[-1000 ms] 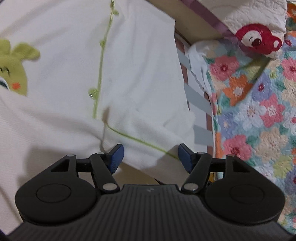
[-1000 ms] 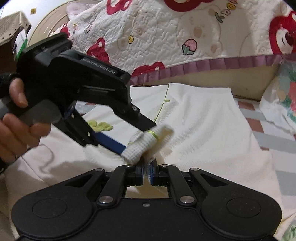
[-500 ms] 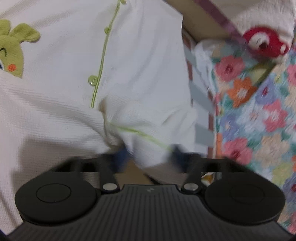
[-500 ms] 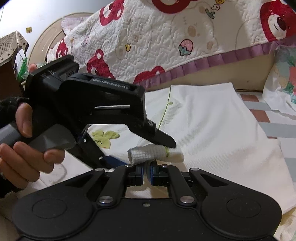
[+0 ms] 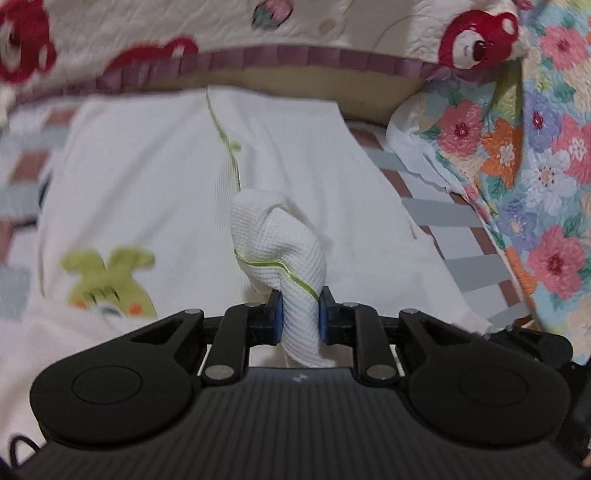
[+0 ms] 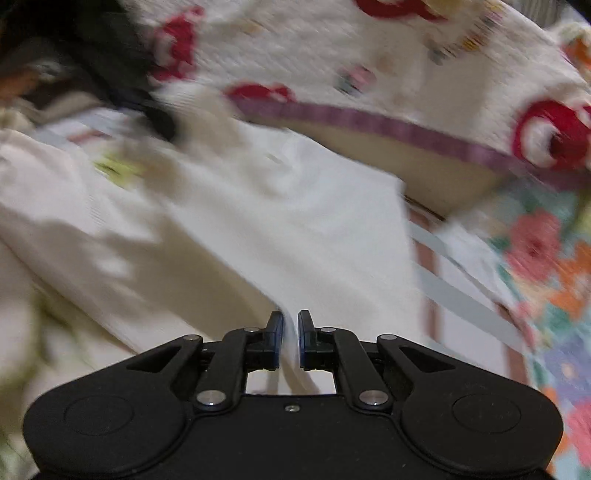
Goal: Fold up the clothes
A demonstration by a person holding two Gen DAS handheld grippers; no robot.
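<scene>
Left gripper: jaws closing, pads pressing bunched fold of white garment. Right gripper: clamped on garment edge. Garment spread on bed below bear quilt.

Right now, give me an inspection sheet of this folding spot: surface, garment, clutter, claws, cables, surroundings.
Surface: striped sheet under the garment.
Job's things: white garment with green trim and a green bunny patch, spread out.
Clutter: floral quilt at the right edge.
Grippers: left claw closing on a bunched, green-edged fold; right claw shut on a thin white edge.
Cables: thin dark cable beside the left claw's body.
Surroundings: bear-print quilt with purple trim behind.
</scene>
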